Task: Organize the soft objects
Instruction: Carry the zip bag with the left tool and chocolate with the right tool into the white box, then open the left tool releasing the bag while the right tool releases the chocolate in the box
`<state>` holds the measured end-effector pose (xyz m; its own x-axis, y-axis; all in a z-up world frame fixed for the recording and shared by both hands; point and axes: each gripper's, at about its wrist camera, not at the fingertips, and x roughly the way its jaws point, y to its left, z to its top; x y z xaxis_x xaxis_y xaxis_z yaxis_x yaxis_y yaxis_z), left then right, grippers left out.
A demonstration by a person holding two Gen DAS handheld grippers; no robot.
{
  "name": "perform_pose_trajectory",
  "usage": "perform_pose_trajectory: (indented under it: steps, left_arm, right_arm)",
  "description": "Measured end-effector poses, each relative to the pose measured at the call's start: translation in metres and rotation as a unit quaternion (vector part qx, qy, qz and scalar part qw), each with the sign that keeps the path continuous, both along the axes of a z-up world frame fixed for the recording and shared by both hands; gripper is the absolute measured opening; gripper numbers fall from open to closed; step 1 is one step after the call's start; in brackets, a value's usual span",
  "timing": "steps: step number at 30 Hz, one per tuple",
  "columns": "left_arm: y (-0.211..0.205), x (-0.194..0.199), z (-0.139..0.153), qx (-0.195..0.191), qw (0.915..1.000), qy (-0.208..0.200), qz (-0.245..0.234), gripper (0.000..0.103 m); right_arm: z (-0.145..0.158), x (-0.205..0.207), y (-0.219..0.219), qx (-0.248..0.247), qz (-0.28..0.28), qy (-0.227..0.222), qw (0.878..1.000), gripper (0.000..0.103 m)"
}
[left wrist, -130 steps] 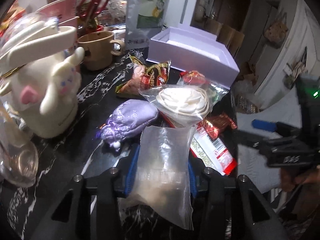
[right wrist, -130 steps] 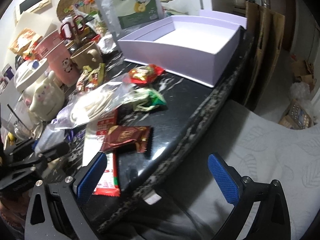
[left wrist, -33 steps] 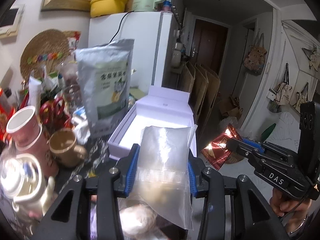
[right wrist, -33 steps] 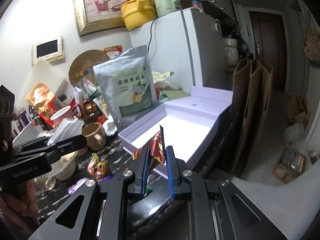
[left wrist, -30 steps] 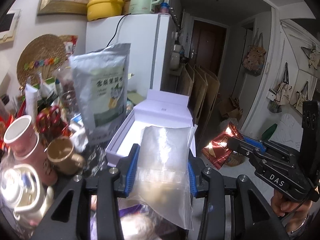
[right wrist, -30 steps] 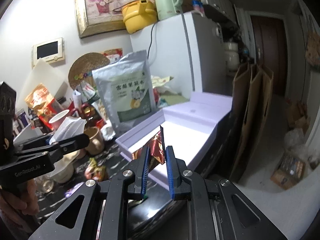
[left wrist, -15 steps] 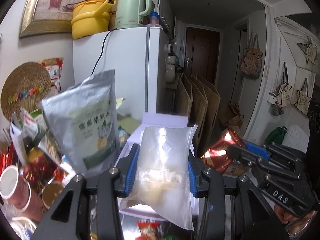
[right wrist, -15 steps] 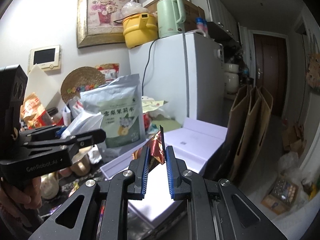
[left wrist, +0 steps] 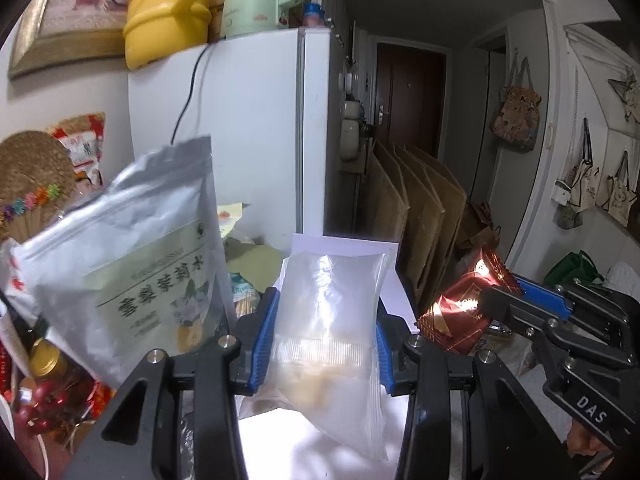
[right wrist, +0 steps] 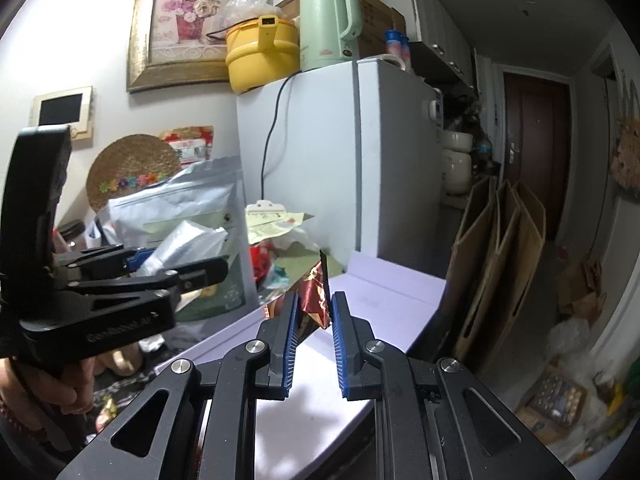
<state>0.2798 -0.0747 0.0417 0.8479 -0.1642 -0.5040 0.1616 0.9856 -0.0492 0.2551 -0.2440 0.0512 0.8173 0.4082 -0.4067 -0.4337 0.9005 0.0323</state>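
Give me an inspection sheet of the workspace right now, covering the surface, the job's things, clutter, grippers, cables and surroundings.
Surface: dark counter, mostly hidden; the open lavender box sits on it.
Job's things: clear zip bag and red foil snack packet, both held above the box.
Clutter: silver pouch, woven mat, jars and wrappers at the left.
Grippers: left gripper shut on the clear zip bag; right gripper shut on the red foil snack packet, blue fingers pinching it.
Cables: black cord running down the fridge side.
Surroundings: white fridge with yellow pot and green kettle on top; cardboard sheets; dark door.
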Motion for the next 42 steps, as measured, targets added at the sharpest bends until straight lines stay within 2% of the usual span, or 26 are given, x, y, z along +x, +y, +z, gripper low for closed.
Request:
perform_pose_trajectory:
  steps: [3,14,20,32,42]
  left_arm:
    - [0.003,0.022,-0.010,-0.005,0.9998,0.020,0.002,0.042]
    - [-0.002,0.067,-0.048,0.025,0.9975,0.065,0.010,0.042]
    - [-0.003,0.093,-0.072,0.028,0.9943,0.102,0.013,0.042]
    - [-0.011,0.119,-0.111,0.053,0.9875,0.148,0.011,0.042]
    - [-0.013,0.131,-0.129,0.050,0.9823,0.180,0.017,0.042]
  right_arm:
    - [-0.006,0.015,0.006,-0.012,0.000,0.010,1.000,0.016]
    - [-0.038,0.058,0.015,-0.026,0.001,0.064,0.998,0.016]
    - [-0.057,0.079,0.018,-0.039,-0.003,0.086,0.995,0.017]
    - [-0.096,0.113,0.022,-0.063,0.011,0.140,0.988,0.017]
    - [-0.113,0.123,0.028,-0.064,0.028,0.173,0.982,0.017]
